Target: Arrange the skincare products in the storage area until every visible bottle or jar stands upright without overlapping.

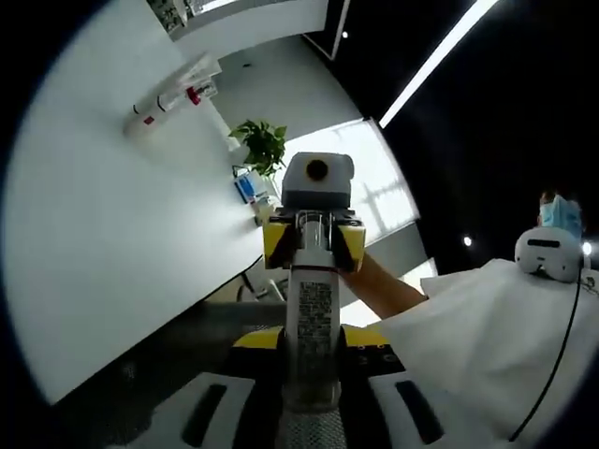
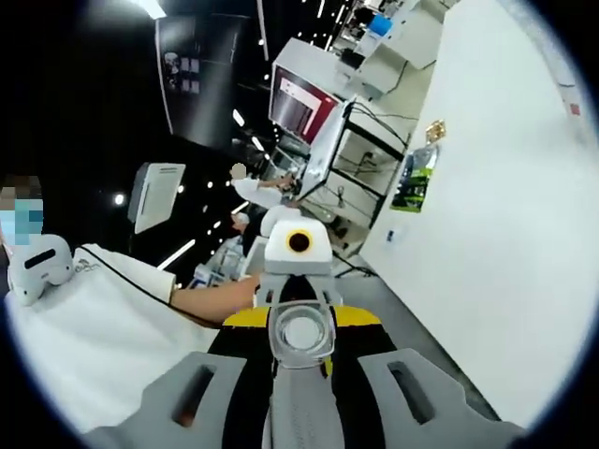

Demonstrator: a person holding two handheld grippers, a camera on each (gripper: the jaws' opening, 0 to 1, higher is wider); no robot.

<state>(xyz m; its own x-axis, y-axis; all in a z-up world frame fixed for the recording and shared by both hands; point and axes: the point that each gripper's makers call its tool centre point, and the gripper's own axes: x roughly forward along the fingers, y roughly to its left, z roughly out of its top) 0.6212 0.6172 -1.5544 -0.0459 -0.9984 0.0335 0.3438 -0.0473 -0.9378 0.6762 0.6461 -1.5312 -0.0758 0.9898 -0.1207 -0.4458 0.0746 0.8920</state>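
A slim white bottle with a printed label runs straight up the middle of the left gripper view. My left gripper is shut on its near end. My right gripper, with yellow jaws, is shut on its far end and faces me. In the right gripper view the same bottle is seen end-on as a clear round ring. My right gripper holds it there, and the left gripper sits just behind it. Two pale tubes lie on a white surface at the upper left.
A potted plant and a blue item stand at the white surface's far end. A green-labelled bottle stands by the white surface on the right. A person in white holds both grippers. Dark floor lies below.
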